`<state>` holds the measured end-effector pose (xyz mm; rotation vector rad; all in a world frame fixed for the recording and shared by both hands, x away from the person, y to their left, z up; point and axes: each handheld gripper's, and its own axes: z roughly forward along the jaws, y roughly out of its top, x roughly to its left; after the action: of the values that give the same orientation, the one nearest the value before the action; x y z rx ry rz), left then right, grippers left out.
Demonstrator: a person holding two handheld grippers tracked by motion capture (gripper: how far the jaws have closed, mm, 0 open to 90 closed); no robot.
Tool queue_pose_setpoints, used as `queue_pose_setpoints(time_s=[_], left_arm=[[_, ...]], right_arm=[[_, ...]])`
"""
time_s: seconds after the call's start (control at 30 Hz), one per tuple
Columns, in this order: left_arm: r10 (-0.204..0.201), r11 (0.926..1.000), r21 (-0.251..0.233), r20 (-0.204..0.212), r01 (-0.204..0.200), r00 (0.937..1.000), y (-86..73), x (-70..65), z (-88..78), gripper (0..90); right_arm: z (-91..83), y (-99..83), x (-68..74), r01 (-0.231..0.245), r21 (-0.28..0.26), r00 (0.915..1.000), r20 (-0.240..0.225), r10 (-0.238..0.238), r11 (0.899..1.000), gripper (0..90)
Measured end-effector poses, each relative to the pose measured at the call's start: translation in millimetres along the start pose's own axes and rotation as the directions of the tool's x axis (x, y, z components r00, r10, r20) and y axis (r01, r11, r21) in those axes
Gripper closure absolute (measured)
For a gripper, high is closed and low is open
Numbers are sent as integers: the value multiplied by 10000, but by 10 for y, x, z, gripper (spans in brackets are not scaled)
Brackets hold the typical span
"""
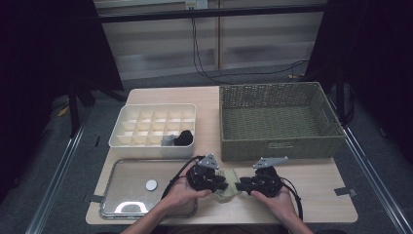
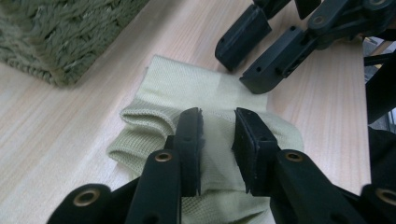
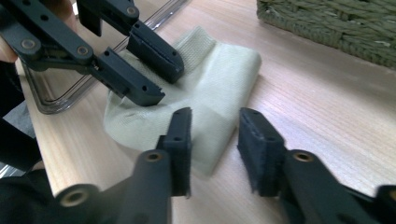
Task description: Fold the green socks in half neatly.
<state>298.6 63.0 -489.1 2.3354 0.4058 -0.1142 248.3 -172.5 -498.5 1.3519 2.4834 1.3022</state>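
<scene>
A pale green sock [image 1: 228, 189] is flanked on the tabletop [image 1: 311, 185] by left tongs [image 2: 218, 128] and right tongs [image 3: 215, 133], both parted, nothing gripped.

left gripper [image 1: 220, 184], right gripper [image 1: 242, 184], jaws apart, facing

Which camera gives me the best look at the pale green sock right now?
The right gripper view: the sock lies almost whole on the table there. The left gripper view shows its folded ribbed end close up. In the high view it is a small patch between the grippers.
</scene>
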Motion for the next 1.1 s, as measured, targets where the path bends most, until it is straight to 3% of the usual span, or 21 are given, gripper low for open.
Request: queue_pose_setpoints(time_s=[0.03, 0.1, 0.17, 0.2, 0.23, 0.3, 0.37, 0.43, 0.57, 0.6, 0.67, 0.73, 1.1], left_arm=[[6, 10000, -93, -197, -7, 9998, -7, -12, 13, 709], [-13, 9999, -120, 31, 13, 10000, -11, 2, 12, 710], [-231, 9991, -362, 6, 231, 9997, -32, -2, 23, 725], [-79, 9996, -260, 8, 79, 10000, -34, 8, 16, 729], [-169, 9986, -496, 28, 170, 9999, -42, 2, 30, 729], [-54, 9998, -192, -44, 54, 10000, -33, 4, 12, 731], [-194, 9988, -451, -28, 193, 9998, -41, -8, 33, 733], [-97, 9996, -255, -228, 92, 9997, -35, -7, 25, 738], [-93, 9995, -304, -243, 86, 9997, -35, -5, 31, 746], [-187, 9986, -501, -38, 185, 9998, -43, -1, 44, 749], [-143, 9992, -387, -23, 142, 9999, -41, 8, 38, 753], [-202, 9989, -424, -30, 201, 9998, -41, 7, 41, 757], [-136, 9994, -333, -215, 129, 9997, -4, -26, 78, 769]], right_arm=[[4, -3, -6, -7, 18, 10000, 6, 7, 10000, 628], [6, -5, -9, -24, 8, 10000, 7, 24, 10000, 612], [10, 1, -6, 91, 141, 10000, 35, -91, 9999, 605], [11, 4, -15, 42, 186, 10000, -45, -42, 9998, 608], [11, 4, -15, 42, 186, 10000, -45, -42, 9998, 608], [27, 0, -12, 50, 268, 10000, -29, -49, 9996, 621], [56, -1, 4, 119, 290, 9999, -75, -117, 9995, 647], [75, 6, 10, 108, 285, 9999, -91, -106, 9995, 684], [111, 14, -6, -59, 258, 9997, -254, 66, 9996, 781], [117, 18, -11, -85, 246, 9996, -276, 92, 9997, 802], [124, 29, -27, -244, 228, 9989, -394, 253, 9994, 836], [111, 46, -39, -495, 30, 9980, -404, 496, 9988, 853], [14, 114, -16, -533, -549, 9963, -706, 494, 9971, 865]])
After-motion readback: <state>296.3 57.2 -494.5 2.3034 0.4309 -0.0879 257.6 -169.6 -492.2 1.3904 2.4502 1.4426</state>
